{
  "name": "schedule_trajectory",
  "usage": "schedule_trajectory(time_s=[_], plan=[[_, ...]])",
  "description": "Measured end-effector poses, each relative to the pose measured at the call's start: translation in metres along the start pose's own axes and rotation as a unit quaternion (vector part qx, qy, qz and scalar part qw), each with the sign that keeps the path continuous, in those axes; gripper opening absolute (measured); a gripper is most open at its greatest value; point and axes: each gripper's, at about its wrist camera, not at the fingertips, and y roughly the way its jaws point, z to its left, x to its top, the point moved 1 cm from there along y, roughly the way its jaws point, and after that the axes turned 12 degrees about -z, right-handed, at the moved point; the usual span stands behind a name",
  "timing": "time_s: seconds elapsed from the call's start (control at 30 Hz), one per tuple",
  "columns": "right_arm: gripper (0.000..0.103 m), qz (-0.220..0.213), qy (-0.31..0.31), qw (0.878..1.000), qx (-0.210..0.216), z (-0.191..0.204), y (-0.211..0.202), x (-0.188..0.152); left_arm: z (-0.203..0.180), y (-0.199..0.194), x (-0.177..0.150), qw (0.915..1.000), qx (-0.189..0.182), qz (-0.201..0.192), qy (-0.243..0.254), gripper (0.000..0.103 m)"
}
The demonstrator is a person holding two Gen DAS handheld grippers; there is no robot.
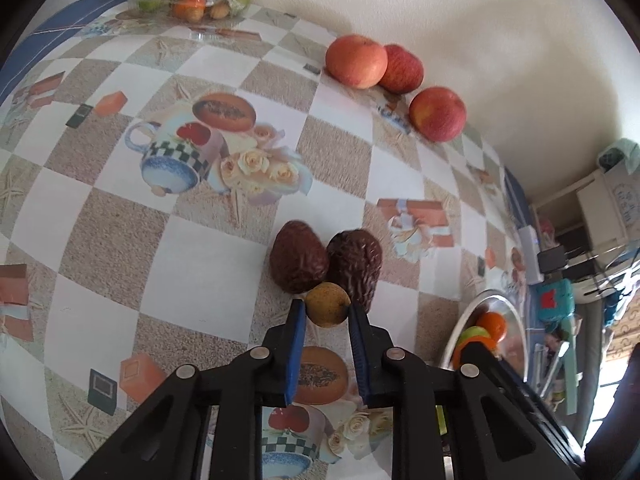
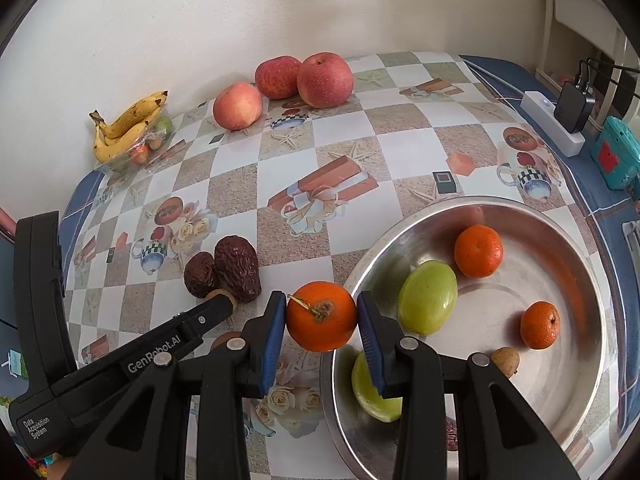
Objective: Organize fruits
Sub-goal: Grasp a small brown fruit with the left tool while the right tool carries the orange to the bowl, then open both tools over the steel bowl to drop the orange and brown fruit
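Pinching a smooth round tangerine [image 2: 321,316], the right gripper [image 2: 321,318] nears the steel bowl [image 2: 576,248].

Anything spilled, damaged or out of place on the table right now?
Nothing stands out. Left gripper holds a small brown fruit, right gripper an orange beside the steel bowl; no spills.

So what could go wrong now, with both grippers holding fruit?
1. The right gripper pinches the orange only at its sides, beside the bowl rim; it might slip and roll onto the table.
2. The left gripper holds a small brown fruit right against two dates; moving it could knock them away.
3. The two grippers sit close together, so they might bump.
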Motion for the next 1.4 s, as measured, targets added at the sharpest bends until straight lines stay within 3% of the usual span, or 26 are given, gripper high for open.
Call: schedule_trajectory(time_s=[0.37, 0.7, 0.9, 1.27, 1.3, 1.37, 1.4], plan=[[0.038, -0.011, 0.038, 0.999, -0.011, -0.026, -0.009, 0.007, -0.023, -0.017, 0.001, 0.9987, -0.05, -0.005, 0.007, 0.023], [0.038, -0.025, 0.114, 0.991, -0.058, -0.093, -0.025, 0.015, -0.096, -0.012, -0.045, 0.9875, -0.095, 0.027, 0.123, 0.023], [0.038, -0.028, 0.127, 0.989, -0.072, -0.114, -0.033, 0.015, -0.116, -0.008, -0.063, 0.9807, -0.118, 0.049, 0.148, 0.024], [0.042, -0.022, 0.123, 0.989, -0.078, -0.116, -0.033, 0.014, -0.101, -0.004, -0.055, 0.9867, -0.093, 0.051, 0.123, 0.026], [0.042, -0.021, 0.122, 0.989, -0.078, -0.116, -0.032, 0.013, -0.098, -0.004, -0.053, 0.9877, -0.085, 0.049, 0.122, 0.027], [0.043, -0.017, 0.119, 0.99, -0.079, -0.115, -0.031, 0.013, -0.093, -0.002, -0.05, 0.9896, -0.058, 0.046, 0.123, 0.042], [0.043, -0.015, 0.117, 0.99, -0.08, -0.114, -0.03, 0.012, -0.087, -0.002, -0.047, 0.9907, -0.033, 0.041, 0.125, 0.057]])
